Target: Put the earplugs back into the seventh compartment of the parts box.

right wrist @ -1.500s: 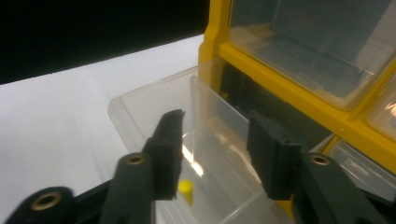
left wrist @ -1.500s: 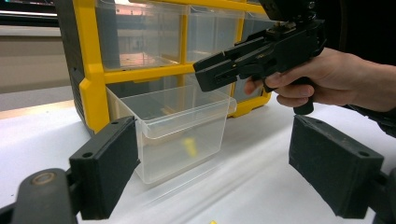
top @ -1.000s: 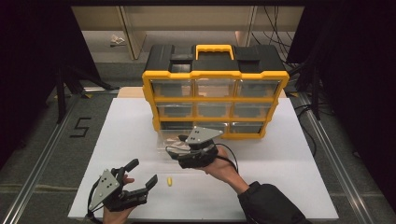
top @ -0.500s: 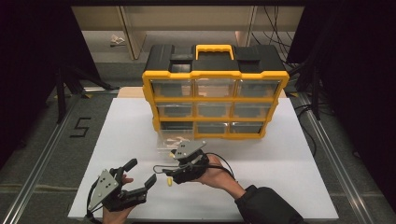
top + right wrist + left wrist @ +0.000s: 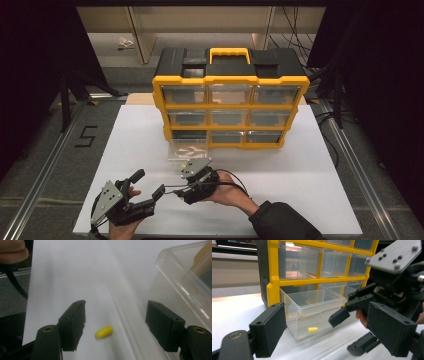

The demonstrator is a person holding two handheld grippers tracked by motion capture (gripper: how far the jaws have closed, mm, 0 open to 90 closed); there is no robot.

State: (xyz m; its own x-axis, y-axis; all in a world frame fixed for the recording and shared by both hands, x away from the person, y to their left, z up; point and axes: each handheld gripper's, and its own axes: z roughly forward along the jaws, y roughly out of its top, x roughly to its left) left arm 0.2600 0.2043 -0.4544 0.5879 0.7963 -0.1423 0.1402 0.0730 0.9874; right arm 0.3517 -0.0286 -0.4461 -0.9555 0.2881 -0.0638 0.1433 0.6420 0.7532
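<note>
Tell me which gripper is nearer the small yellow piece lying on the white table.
Right. The right gripper has its open jaws on either side of the yellow piece, not touching it. The left gripper sits apart near the table's front edge, jaws open toward it.

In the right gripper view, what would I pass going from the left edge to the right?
Person's fingers at top left → left black jaw → small yellow piece on the white table → right black jaw → clear plastic drawer.
</note>
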